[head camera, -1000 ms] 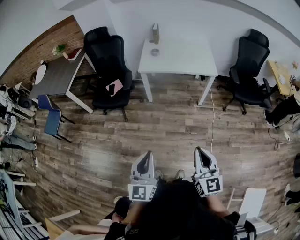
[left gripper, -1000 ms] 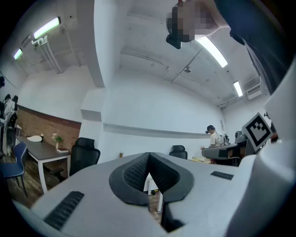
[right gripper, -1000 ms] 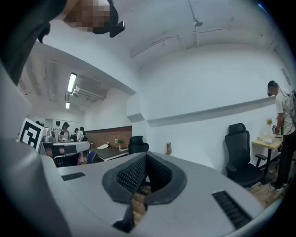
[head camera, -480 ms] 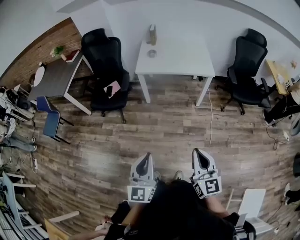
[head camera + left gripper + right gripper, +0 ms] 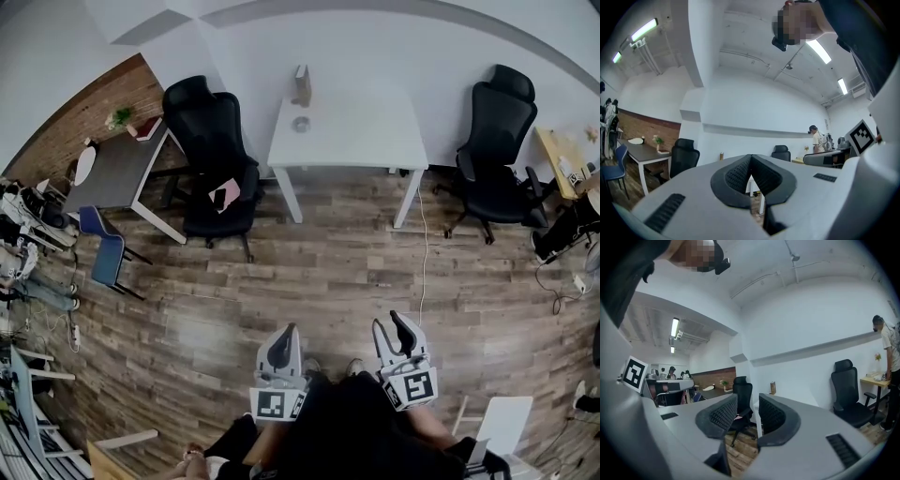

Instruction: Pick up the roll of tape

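White table (image 5: 375, 131) holds the roll of tape (image 5: 301, 124) on its left side. Well apart from that table, the right gripper (image 5: 392, 326) is opening its jaws, nothing between them (getting ready, I think). The left gripper (image 5: 285, 332) is pinched shut, empty.

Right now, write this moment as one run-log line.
left gripper: shut, empty | right gripper: opening, empty | tape: on table, untouched

Well ahead of the left gripper (image 5: 288, 331) and right gripper (image 5: 389, 321), a white rectangular desk (image 5: 375, 131) stands on the wood-plank floor (image 5: 328, 262). A black office chair (image 5: 214, 141) stands beside its left end, a second black office chair (image 5: 497, 131) off its right end, and a grey desk (image 5: 117, 164) far left.
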`<state>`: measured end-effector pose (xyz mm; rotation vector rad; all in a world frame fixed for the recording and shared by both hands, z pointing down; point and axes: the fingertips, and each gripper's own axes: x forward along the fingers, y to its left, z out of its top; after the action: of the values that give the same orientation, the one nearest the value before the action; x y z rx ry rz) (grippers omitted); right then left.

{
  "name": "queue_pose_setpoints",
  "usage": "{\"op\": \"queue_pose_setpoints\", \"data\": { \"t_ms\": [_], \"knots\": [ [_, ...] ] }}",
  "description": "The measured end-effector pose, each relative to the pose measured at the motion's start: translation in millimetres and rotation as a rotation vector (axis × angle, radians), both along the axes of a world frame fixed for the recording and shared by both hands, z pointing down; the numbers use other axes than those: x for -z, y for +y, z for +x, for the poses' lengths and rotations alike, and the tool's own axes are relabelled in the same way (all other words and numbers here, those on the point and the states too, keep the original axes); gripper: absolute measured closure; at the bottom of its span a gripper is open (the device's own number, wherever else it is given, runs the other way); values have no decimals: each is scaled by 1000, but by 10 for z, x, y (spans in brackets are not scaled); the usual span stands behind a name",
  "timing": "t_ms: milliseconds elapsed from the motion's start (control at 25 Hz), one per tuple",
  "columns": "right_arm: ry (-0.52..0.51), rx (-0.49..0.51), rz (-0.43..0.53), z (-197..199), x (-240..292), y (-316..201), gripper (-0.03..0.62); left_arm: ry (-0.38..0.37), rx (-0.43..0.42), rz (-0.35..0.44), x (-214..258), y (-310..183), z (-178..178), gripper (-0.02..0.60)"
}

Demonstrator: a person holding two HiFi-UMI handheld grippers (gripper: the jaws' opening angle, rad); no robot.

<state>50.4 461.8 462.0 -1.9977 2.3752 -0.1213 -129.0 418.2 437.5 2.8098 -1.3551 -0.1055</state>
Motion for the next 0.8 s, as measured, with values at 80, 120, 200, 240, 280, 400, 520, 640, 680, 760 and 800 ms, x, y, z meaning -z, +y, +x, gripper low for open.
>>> {"op": "queue_pose_setpoints", "data": {
  "t_ms": [80, 120, 200, 240, 280, 400, 520, 640, 680, 760, 800],
  "knots": [
    [-3, 21, 3, 49, -70, -59, 436, -13, 15, -4, 1, -26, 73, 558],
    [4, 32, 1, 78, -104, -115, 436, -19, 19, -6, -17, -58, 112, 558],
    [17, 52, -11, 154, -144, -232, 436, -13, 24, -8, -38, -140, 208, 558],
    [19, 60, -18, 188, -158, -285, 436, -10, 28, -12, -52, -188, 256, 558],
    [17, 67, -26, 217, -178, -349, 436, -10, 29, -17, -72, -253, 301, 558],
    [11, 74, -41, 295, -262, -649, 436, -7, 22, -24, -134, -555, 441, 558],
    [17, 74, -47, 328, -347, -1049, 436, 6, 10, -36, -237, -944, 533, 558],
    [37, 81, -51, 320, -393, -1582, 437, 31, 2, -34, -296, -1503, 571, 558],
    [41, 82, -57, 326, -392, -1792, 437, 38, 0, -39, -298, -1726, 580, 558],
    [37, 77, -68, 338, -354, -2238, 437, 42, -8, -42, -259, -2199, 583, 558],
    [34, 75, -69, 336, -323, -2471, 439, 39, -13, -33, -216, -2436, 576, 558]
  ]
}}
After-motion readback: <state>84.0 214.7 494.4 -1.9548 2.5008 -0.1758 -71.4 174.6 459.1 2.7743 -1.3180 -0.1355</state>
